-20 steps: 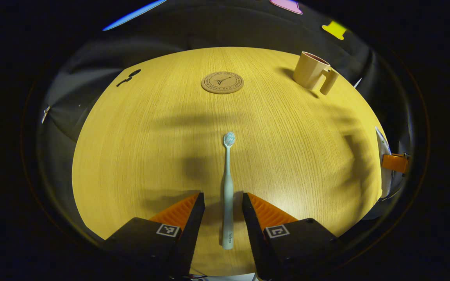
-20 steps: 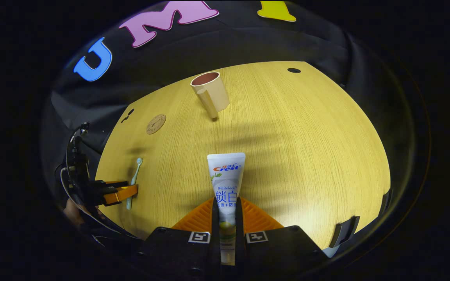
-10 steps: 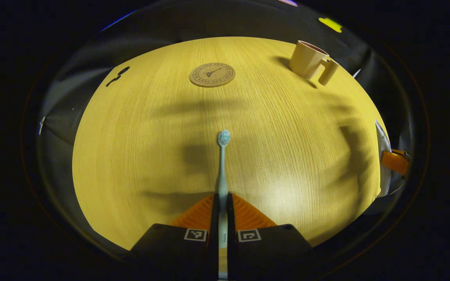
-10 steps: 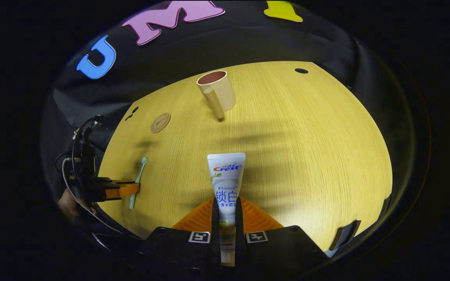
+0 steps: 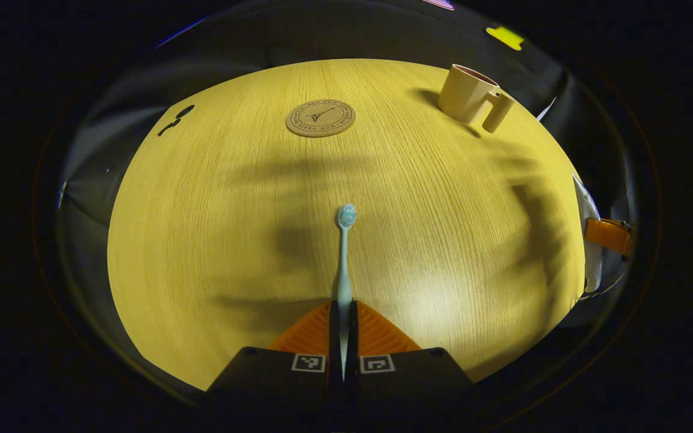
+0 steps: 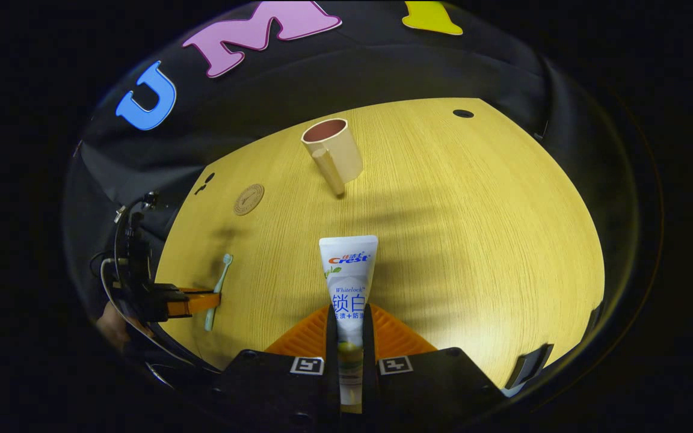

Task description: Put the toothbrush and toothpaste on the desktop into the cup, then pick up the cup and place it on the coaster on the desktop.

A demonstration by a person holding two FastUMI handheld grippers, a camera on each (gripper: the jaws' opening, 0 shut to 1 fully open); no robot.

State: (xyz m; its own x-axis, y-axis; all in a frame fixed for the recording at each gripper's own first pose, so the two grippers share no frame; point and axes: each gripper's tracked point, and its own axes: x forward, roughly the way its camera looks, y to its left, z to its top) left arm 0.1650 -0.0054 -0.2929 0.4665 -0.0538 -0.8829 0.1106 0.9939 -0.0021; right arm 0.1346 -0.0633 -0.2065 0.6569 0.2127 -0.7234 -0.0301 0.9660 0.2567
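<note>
Where the left tool (image 5: 343, 337) sits at the bottom centre of the left gripper view, its two fingers are clenched on the handle of the toothbrush (image 5: 344, 258), whose bristled head points up the frame toward the middle of the wooden desk (image 5: 202, 240). Farther up, a round cork coaster (image 5: 320, 118) lies flat near the desk's far edge, and the beige cup (image 5: 468, 98) stands upright at the upper right, its handle turned toward the lower right. At the right edge of this view the right tool (image 5: 608, 234) appears partly.

At the bottom centre of the right gripper view, the right tool (image 6: 350, 349) grasps the toothpaste tube (image 6: 348, 282) near its cap end, the flat crimped end pointing up the frame. Beyond it the cup (image 6: 333, 153) stands upright at upper centre, handle facing the camera; the coaster (image 6: 248, 199) lies to its lower left. At the left edge, the left tool (image 6: 199, 300) holds the toothbrush (image 6: 219, 288) above the desk (image 6: 473, 240).
</note>
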